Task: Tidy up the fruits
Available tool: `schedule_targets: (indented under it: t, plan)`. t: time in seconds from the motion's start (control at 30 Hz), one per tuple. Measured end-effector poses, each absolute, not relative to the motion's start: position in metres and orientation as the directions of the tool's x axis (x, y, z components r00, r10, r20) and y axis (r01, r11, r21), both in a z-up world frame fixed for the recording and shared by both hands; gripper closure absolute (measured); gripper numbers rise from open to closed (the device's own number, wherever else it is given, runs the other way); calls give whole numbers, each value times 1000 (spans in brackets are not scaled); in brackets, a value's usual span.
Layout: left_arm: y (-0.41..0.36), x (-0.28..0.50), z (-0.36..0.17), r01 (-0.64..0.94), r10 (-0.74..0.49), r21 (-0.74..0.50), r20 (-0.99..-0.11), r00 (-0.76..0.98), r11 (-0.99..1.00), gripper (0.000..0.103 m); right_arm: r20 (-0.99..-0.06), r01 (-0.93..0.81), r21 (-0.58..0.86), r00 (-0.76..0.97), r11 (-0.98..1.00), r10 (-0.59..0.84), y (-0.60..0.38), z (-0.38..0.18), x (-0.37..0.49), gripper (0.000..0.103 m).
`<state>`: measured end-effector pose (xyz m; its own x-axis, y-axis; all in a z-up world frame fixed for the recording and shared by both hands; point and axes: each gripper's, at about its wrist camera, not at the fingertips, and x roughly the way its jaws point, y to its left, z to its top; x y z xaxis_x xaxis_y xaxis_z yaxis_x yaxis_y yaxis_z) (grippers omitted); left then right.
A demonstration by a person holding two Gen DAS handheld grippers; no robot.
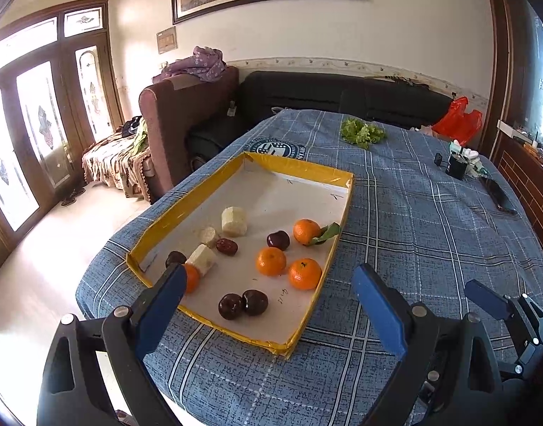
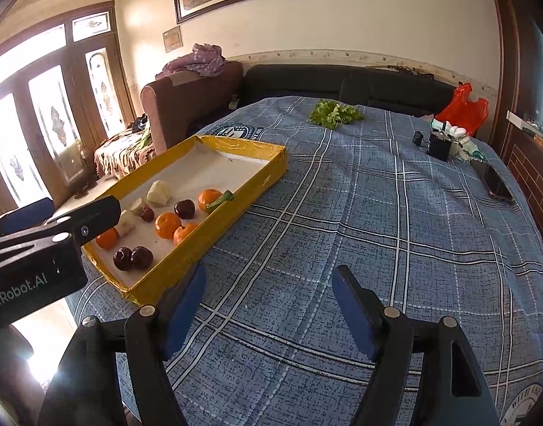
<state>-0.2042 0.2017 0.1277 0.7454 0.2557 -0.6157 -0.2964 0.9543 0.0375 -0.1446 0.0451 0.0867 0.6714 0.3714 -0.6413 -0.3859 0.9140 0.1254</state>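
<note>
A shallow yellow-rimmed tray (image 1: 300, 168) with a white floor lies on the blue plaid table; it also shows in the right wrist view (image 2: 236, 147). In it are several oranges (image 1: 270, 261), one with a leaf (image 1: 306, 230), dark red plums (image 1: 232, 306) (image 1: 278, 239), a red date (image 1: 226, 246) and pale peeled chunks (image 1: 234, 221). My left gripper (image 1: 271, 284) is open and empty, hovering above the tray's near end. My right gripper (image 2: 268, 278) is open and empty over bare cloth to the right of the tray.
A bunch of green lettuce (image 1: 362, 132) lies at the far end of the table. A black box (image 1: 456, 165), a phone (image 1: 498, 193) and a red bag (image 1: 458, 119) sit at the far right. Sofas stand beyond the table; its left edge drops to the floor.
</note>
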Motion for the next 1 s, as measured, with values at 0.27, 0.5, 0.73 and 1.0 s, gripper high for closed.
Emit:
schedule_targets:
  t: [0.27,0.5,0.73,1.0]
  plan:
    - [201,-246,160,-499,494,90,-369,787,862,0,-614,-392,122,692,912,379,45,94,-152,24]
    - [200,-278,169,-533,529,47,-227,818,845,0,-601,-421,118,690,899,402,53,97,-159,24]
    - [212,-252,148,-466,434,33,-426,794,884,0,-595,-444,107,688,890,415,61,99,-167,20]
    - [218,-244,135,-449,400,19,-492,773,893,0,-604,-466,89,677,880,420,72,96,-170,19]
